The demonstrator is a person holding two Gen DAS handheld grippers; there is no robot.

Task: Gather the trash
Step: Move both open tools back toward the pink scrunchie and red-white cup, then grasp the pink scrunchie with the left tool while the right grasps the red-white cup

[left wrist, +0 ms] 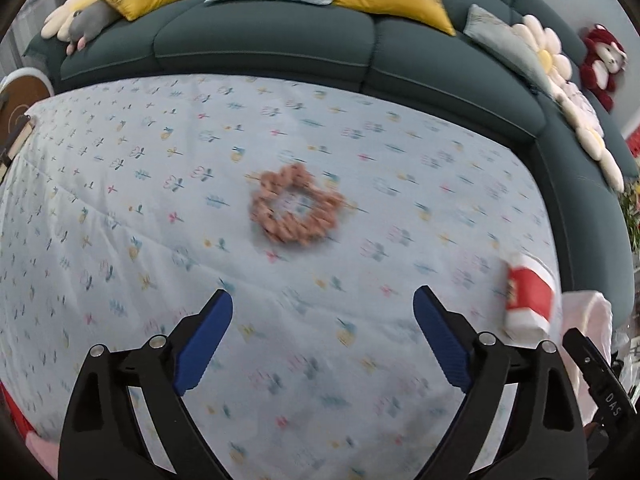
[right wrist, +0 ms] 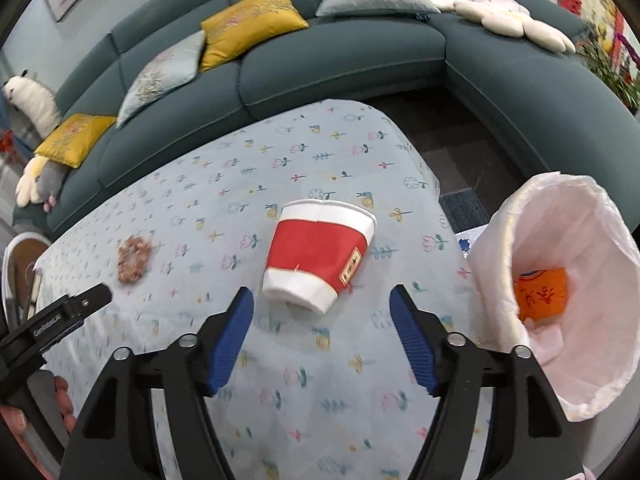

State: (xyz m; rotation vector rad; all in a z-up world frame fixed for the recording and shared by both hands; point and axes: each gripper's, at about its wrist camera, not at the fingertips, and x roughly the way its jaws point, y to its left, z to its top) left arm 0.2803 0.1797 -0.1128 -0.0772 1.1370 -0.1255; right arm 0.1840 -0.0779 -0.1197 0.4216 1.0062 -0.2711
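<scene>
A pink scrunchie [left wrist: 296, 209] lies on the flowered tablecloth [left wrist: 120, 240], a little ahead of my left gripper [left wrist: 323, 300], which is open and empty above the cloth. A red and white paper cup [right wrist: 318, 254] lies on its side just ahead of my right gripper [right wrist: 322, 300], also open with nothing between its blue pads. The cup [left wrist: 528, 300] shows at the right edge of the left wrist view, the scrunchie [right wrist: 134, 258] at the left of the right wrist view. A bin lined with a white bag [right wrist: 560, 280] stands beside the table, holding an orange wrapper [right wrist: 542, 294].
A dark green corner sofa [right wrist: 340, 64] with yellow and grey cushions wraps the far and right sides of the table. Plush toys lie on it. The other gripper's black body [right wrist: 56, 320] and a hand show at lower left. Dark floor [right wrist: 452, 132] lies between table and sofa.
</scene>
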